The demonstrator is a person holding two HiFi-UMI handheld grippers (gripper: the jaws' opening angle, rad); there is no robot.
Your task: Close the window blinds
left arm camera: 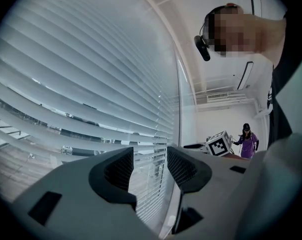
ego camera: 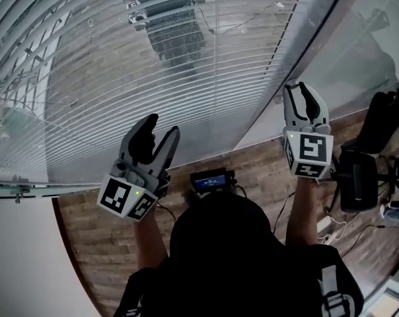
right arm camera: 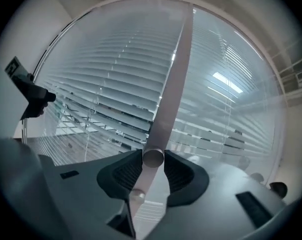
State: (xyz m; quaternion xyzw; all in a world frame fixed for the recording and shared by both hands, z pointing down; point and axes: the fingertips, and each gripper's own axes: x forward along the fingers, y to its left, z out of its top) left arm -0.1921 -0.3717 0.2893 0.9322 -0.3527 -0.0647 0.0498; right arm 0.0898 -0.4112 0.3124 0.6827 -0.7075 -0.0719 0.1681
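The right gripper is raised to the window with its jaws slightly apart on either side of the wand's lower end. They hug the rod without visibly squeezing it, and this is probably because twisting that rod is what tilts the slats. The left gripper is held up alongside, spread wide with nothing between its jaws, apparently just waiting. Beyond both, the blinds hang fully lowered across the glass. Their slats are angled open enough that buildings show through the gaps, so the closing does not look finished. Only the right gripper view shows the wand sitting between the jaws; from the head view the right gripper merely seems to point at the edge of the blinds, with the rod too thin to pick out. The head view alone shows both tools together, the left gripper among them, and the wooden floor below. The left gripper view adds the room behind (a person in purple stands well back).
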